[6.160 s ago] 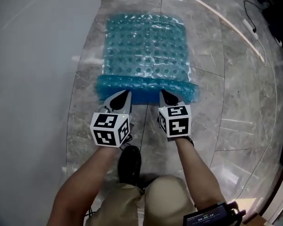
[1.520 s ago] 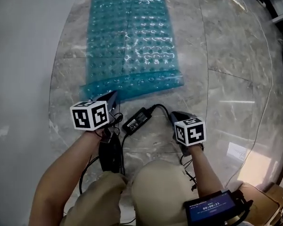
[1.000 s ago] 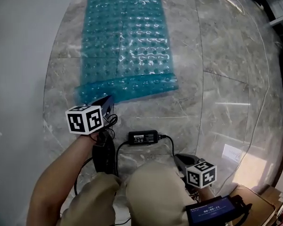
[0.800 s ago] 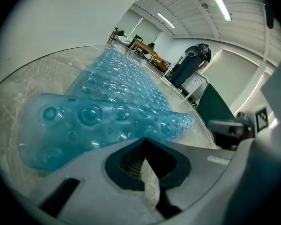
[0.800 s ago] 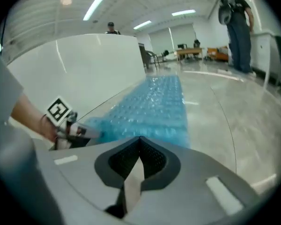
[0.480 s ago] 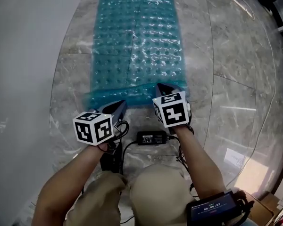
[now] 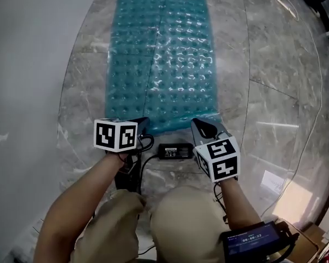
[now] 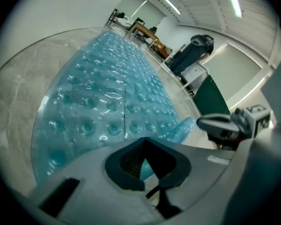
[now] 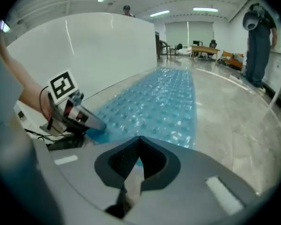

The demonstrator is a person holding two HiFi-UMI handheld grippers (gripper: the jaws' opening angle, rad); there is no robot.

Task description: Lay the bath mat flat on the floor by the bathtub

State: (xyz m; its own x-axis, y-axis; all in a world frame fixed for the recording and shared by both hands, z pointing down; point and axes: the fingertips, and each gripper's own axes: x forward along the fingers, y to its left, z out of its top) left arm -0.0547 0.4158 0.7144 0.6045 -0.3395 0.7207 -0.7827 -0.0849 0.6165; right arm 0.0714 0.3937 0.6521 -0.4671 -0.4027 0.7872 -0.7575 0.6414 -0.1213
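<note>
The blue, bumpy bath mat (image 7: 162,53) lies unrolled on the marble floor along the white bathtub wall (image 7: 22,81). My left gripper (image 7: 143,124) is at the mat's near left corner, shut on that bunched corner; the right gripper view shows its tip (image 9: 99,124) on the blue edge. My right gripper (image 7: 200,126) is shut with nothing in it, its tip at the mat's near right corner. In the left gripper view that corner (image 8: 187,124) curls up just beside the right tip (image 8: 202,122). Whether they touch I cannot tell.
A black power adapter (image 7: 175,150) with its cable lies on the floor between the grippers, just short of the mat. My knees and a black shoe (image 7: 127,177) are below it. A person (image 9: 260,46) stands far off at the right; desks and chairs fill the back.
My right gripper swung from low by my right knee up to the mat's near right corner. The left gripper shifted a little to the right, staying at the mat's left corner.
</note>
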